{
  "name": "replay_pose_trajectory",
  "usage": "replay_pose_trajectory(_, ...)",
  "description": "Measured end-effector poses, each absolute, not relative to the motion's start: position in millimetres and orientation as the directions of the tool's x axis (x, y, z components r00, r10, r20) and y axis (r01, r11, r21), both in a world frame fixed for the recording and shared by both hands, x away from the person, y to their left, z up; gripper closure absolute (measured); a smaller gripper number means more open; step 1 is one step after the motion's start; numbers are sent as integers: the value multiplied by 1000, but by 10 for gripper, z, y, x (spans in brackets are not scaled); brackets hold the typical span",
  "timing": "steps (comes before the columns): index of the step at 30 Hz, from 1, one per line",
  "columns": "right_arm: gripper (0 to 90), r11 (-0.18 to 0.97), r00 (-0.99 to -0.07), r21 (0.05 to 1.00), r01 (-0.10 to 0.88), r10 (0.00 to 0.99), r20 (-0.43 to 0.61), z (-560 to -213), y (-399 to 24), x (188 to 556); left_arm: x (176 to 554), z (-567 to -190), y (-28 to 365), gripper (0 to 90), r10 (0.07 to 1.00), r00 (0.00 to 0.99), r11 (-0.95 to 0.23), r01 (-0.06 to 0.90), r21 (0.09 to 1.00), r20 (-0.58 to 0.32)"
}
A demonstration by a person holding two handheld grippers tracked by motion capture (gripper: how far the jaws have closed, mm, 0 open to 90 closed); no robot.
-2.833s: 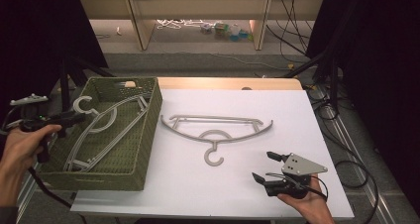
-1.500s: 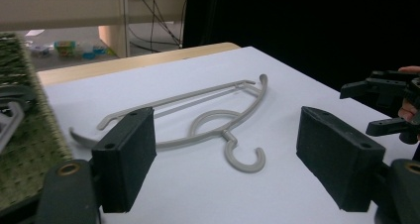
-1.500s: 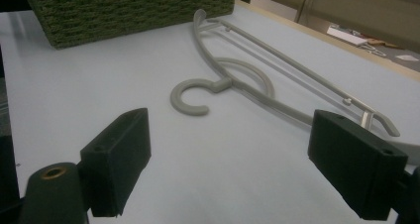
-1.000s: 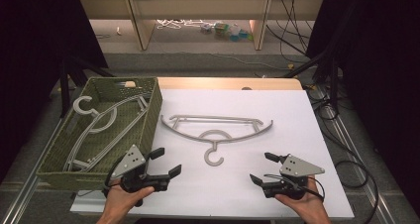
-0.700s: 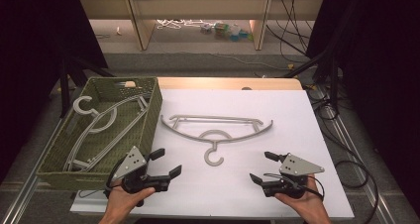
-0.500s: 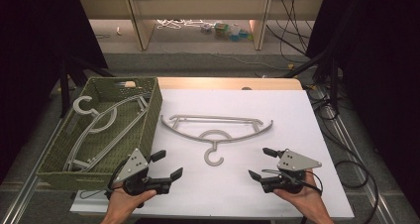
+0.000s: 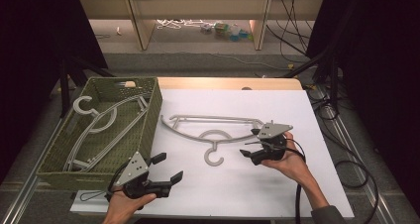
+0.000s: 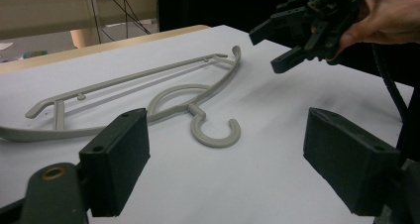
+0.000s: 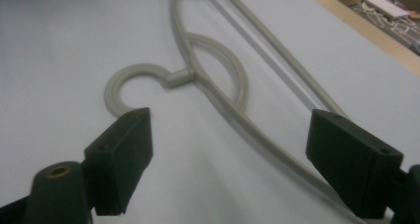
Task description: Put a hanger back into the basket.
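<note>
**Two spread tongs flanked a grey hanger on the white table**

At the far left, a green woven basket (image 7: 148,125) stood at the table's left edge, and a second grey hanger (image 7: 99,127) lay slanted inside it, hook toward the far end.

Just right of the basket's near corner, the left tongs (image 7: 168,169) hovered low over the near edge of the white table (image 7: 297,110), held in the person's left hand (image 7: 124,206). Their jaws stood wide apart with nothing between them and pointed toward the middle of the table. In the left gripper view the same two black jaws framed the hook from the near side, well short of it.

In the middle lay the grey hanger (image 7: 210,130), flat on the white surface, its long bar toward the far side and its open hook (image 7: 214,157) curling toward the person.

Right of the hook, the right tongs (image 7: 249,148) were raised just above the table near the hanger's right shoulder, gripped by the right hand (image 7: 292,162). Their jaws were also spread and empty. The right gripper view looked between them onto the hook (image 9: 131,87) and the curved arm (image 9: 257,130), with the right-hand jaw over the arm; whether it touched could not be told.
</note>
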State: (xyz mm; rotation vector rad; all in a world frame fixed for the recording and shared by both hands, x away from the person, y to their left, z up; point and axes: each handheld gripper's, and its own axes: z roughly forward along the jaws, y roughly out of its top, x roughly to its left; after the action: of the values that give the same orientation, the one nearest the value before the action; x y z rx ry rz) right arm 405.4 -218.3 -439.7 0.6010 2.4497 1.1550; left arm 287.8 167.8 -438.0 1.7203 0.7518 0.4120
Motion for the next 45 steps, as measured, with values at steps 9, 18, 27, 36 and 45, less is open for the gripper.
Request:
replay_pose_trajectory(9,291,662,-849,706,251,501,-168,-4501,-2064,4420,2864,-4399,1654,179,673,728,-127,288,949,-131)
replay_pose_trajectory(18,347,724,-880,623,296,461,-117,-4591,-1895,4706,2857,-4403,1642,180,667,733,-129,288,949,-132)
replay_pose_trajectory(27,408,773,-901,554,311,425,-88,-4678,-1850,4809,2862,-4405,1649,180,666,733,-127,292,948,-136)
replay_pose_trajectory(36,457,787,-914,540,300,400,-75,-4683,-1831,4857,2863,-4408,1643,180,659,740,-135,289,948,-131)
replay_pose_trajectory(45,539,816,-927,482,318,374,-21,-4691,-1775,4910,2881,-4412,1658,180,654,746,-132,281,951,-129)
